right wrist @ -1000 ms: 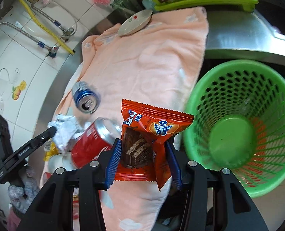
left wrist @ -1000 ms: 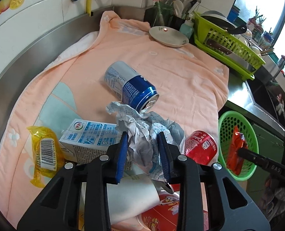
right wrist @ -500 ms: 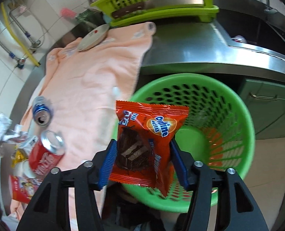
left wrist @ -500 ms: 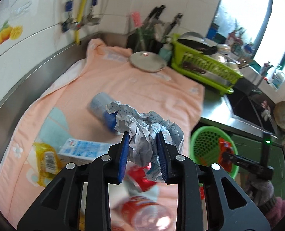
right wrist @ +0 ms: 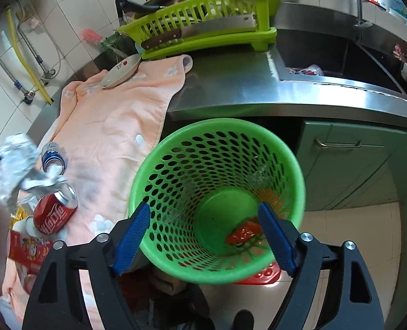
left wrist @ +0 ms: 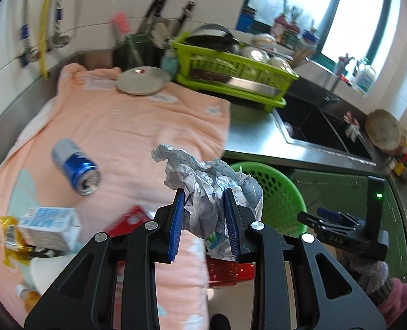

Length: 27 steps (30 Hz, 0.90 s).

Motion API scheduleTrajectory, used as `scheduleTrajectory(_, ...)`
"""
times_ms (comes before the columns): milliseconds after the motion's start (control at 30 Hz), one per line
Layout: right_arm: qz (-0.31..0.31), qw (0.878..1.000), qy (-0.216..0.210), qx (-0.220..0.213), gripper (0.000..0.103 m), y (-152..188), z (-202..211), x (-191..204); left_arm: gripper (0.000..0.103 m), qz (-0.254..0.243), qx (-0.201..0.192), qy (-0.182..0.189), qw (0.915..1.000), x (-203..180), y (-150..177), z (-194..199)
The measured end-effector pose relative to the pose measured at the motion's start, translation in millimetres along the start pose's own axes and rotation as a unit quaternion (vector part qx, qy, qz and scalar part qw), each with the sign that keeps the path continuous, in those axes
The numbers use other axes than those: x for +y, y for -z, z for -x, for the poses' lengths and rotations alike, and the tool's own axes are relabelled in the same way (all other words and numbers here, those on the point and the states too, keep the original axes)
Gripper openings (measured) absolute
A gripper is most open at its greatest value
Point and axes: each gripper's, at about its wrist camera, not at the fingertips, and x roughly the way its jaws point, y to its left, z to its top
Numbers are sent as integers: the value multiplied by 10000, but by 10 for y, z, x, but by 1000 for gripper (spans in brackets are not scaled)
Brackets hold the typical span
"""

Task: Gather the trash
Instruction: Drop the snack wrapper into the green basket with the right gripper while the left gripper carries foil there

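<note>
On the peach towel (right wrist: pixel 112 126) to your left lie the blue can (right wrist: pixel 53 158) and the red can (right wrist: pixel 55 212), with the milk carton (left wrist: pixel 49 227) nearest the left edge; right of them the green basket (right wrist: pixel 159 165) holds the orange snack wrapper (right wrist: pixel 243 233) at its bottom, half hidden by mesh. Your left gripper (left wrist: pixel 204 217) pinches the crumpled paper (left wrist: pixel 209 184) above the towel's right edge; your right gripper (right wrist: pixel 203 238) hangs spread wide over the basket, holding nothing

2 cans (right wrist: pixel 55 214) (right wrist: pixel 53 157), 1 basket (right wrist: pixel 159 165), 1 carton (left wrist: pixel 49 227), 1 plate (left wrist: pixel 142 80).
</note>
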Motion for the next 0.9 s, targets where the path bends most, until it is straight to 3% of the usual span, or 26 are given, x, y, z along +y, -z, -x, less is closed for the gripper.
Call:
scheduleTrajectory(367, 123, 9997, 61, -226, 82, 244, 412, -312, 29, -134, 622, 117, 9979, -651, 148, -799)
scheduleTrajectory(533, 21, 9998, 17, -184, 82, 354, 479, -466, 34, -70, 864, 190, 9961, -800, 213, -1125)
scheduleTrajectory(567, 14, 9998, 22, -179, 82, 373, 491, -488, 39, -68, 887, 146, 9959, -831, 227, -1167)
scheduleTrajectory(633, 19, 9999, 32, -145, 82, 411, 505, -532, 45, -25, 913, 179, 9957, -875, 244, -1227)
scheduleTrajectory(700, 54, 9999, 78, -138, 82, 442, 513, -557, 57, -27, 898, 160, 9958, -915, 257, -1237)
scheduleTrajectory(900, 78, 9999, -14, -132, 82, 498, 544, -555, 57, 73, 741, 134, 9971, -884, 283, -1057)
